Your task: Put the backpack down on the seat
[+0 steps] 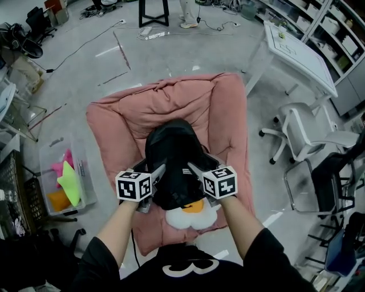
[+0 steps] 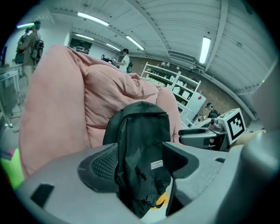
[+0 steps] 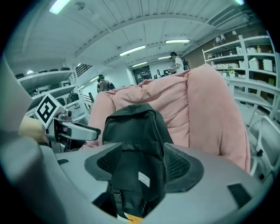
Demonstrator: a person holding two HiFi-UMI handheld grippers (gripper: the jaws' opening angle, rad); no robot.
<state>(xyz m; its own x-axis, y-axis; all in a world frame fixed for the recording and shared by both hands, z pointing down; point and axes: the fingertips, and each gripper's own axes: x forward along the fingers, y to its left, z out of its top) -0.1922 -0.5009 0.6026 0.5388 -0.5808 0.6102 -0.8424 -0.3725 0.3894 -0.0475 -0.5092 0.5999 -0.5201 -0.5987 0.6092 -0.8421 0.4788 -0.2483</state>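
A black backpack (image 1: 174,157) stands upright on the pink cushioned seat (image 1: 171,100), leaning on its backrest. Under the backpack's near end lies a white and yellow soft toy (image 1: 194,215). My left gripper (image 1: 158,173) reaches in at the backpack's lower left side, and my right gripper (image 1: 195,169) at its lower right side. In the left gripper view the backpack (image 2: 140,140) sits between the wide jaws of the left gripper (image 2: 142,164). The right gripper view shows the same: the backpack (image 3: 135,131) fills the gap of the right gripper (image 3: 142,165). Both grippers are open.
A clear plastic bin (image 1: 48,157) with bright items stands left of the seat. On the right are a white office chair (image 1: 302,134), a black chair (image 1: 325,177) and a white table (image 1: 296,51). A black stool (image 1: 154,11) stands behind, and cables lie on the floor.
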